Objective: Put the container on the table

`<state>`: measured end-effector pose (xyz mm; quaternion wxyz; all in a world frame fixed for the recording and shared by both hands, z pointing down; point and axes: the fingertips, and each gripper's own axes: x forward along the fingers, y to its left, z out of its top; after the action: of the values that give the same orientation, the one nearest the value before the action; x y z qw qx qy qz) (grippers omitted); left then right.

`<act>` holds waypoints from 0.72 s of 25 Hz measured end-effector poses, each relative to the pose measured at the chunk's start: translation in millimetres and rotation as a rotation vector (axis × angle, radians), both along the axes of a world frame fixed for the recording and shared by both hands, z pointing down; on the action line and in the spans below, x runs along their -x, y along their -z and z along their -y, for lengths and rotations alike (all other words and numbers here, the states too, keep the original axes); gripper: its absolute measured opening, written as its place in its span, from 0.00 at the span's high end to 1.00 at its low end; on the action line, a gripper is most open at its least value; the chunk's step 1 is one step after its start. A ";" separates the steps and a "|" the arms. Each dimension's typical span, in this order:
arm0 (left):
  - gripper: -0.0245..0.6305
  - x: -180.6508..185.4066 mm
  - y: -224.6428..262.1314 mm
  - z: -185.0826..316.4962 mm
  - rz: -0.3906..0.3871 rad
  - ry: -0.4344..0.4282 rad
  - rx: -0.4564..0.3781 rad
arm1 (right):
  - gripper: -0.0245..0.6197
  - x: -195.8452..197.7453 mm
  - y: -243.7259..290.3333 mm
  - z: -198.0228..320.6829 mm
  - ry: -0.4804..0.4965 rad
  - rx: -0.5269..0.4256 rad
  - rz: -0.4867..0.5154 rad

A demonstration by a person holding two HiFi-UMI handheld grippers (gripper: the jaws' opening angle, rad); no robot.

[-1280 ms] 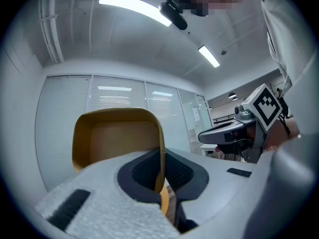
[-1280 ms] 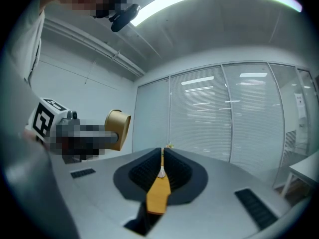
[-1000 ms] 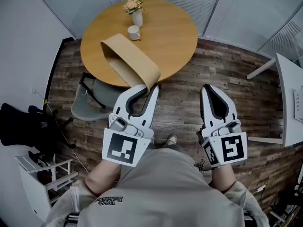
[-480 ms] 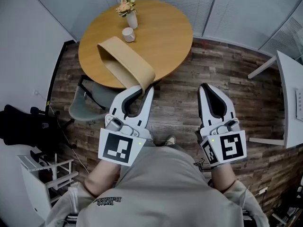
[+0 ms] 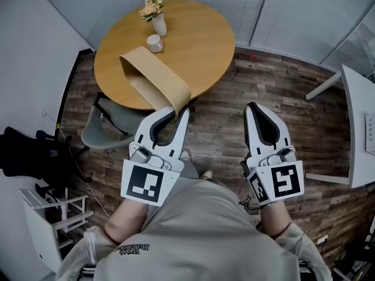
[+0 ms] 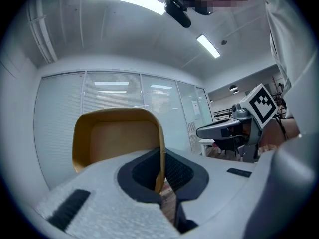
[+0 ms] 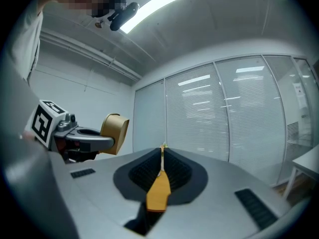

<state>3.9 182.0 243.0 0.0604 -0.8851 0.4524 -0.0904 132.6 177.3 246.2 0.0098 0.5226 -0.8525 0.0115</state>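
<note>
Nearest, the right gripper (image 5: 253,108) is clenched with nothing in it. The left gripper (image 5: 180,111) is clamped on the near wall of the tan container (image 5: 153,75). The container hangs tilted in the air; from above it lies across a grey chair (image 5: 108,127) and the near edge of the round table (image 5: 199,40). Farther on the table stand a cup (image 5: 154,43), then a vase (image 5: 158,23) of flowers.

The tan container (image 5: 153,78) shows a smooth, matt, plastic-like skin. The table (image 5: 199,40) is smooth, satin-finished wood, and the floor (image 5: 275,92) is rough-grained planks. The left gripper (image 5: 179,110) and right gripper (image 5: 256,106) have matt white plastic shells and dark ribbed pads (image 6: 175,171).
</note>
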 end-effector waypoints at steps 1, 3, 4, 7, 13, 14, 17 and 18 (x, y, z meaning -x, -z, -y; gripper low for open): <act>0.93 0.2 0.0 2.2 0.000 0.003 0.001 | 0.91 -0.9 -0.7 1.9 0.001 0.004 0.004; 0.93 1.4 -0.7 7.4 -0.001 0.007 0.003 | 0.91 -1.5 -2.9 6.7 0.003 0.013 0.014; 0.93 2.4 -1.9 10.4 0.000 0.008 0.004 | 0.91 -1.2 -4.4 9.9 0.005 0.017 0.018; 0.93 6.4 -9.9 22.6 0.007 0.008 0.013 | 0.91 1.9 -11.6 22.2 0.004 0.028 0.019; 0.93 14.3 -20.7 65.2 -0.009 -0.001 0.013 | 0.91 12.5 -24.2 57.5 0.001 0.046 0.007; 0.93 14.5 -21.5 74.2 -0.008 -0.007 0.014 | 0.91 13.8 -25.0 66.1 0.000 0.049 0.003; 0.93 18.8 -24.9 103.7 -0.014 -0.014 0.022 | 0.91 20.3 -27.9 95.2 -0.003 0.057 -0.008; 0.93 21.9 -26.1 114.4 -0.019 -0.013 0.026 | 0.91 24.0 -28.9 105.3 -0.001 0.060 -0.012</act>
<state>-18.1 67.6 269.1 0.0453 -0.8896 0.4459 -0.0876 108.6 72.0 275.1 0.0308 0.5226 -0.8513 0.0338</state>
